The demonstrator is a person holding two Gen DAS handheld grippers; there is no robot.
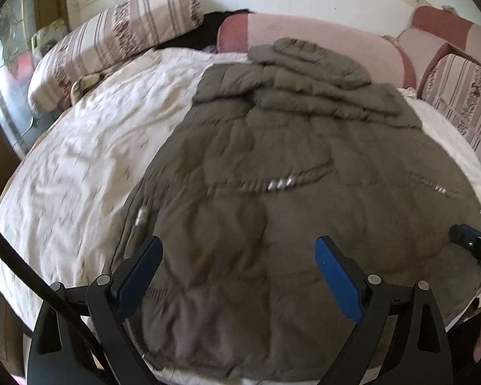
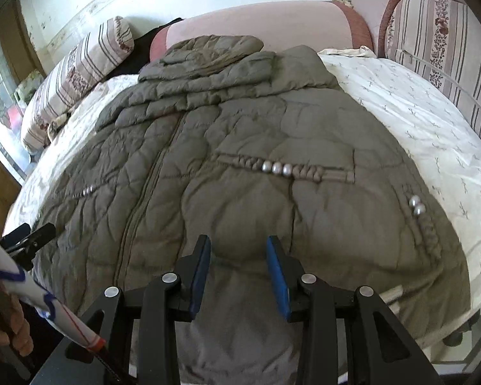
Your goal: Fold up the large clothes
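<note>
Lying spread across the bed, the olive-brown quilted down coat [image 2: 240, 160] has its hem at the near edge and its hood [image 2: 213, 49] bunched up at the far edge, against the pink headboard cushion [image 2: 272, 25]. The front is up: the zip runs down the middle, and a braided pocket trim with silver beads [image 2: 276, 168] sits on either side. The sleeves look as though they have been laid in across the chest below the hood, though the puffy folds there make that hard to be sure of. The body is at full length, so I would say the folding has barely begun: the coat is laid out and perhaps the sleeves are tucked, but the lengthwise and crosswise folds remain.

The right gripper [image 2: 239, 243] hangs just above the hem near the middle of the near edge, its jaws partly apart with nothing pinched between them. The left gripper [image 1: 239, 247] hovers over the hem towards the near-left corner, jaws spread wide and empty.

Beneath the coat is a white sheet with a small sprig pattern [image 2: 417, 118]. Striped floral pillows [image 1: 112, 41] rest at the far-left corner, and a matching cushion [image 2: 449, 48] stands along the right edge.
</note>
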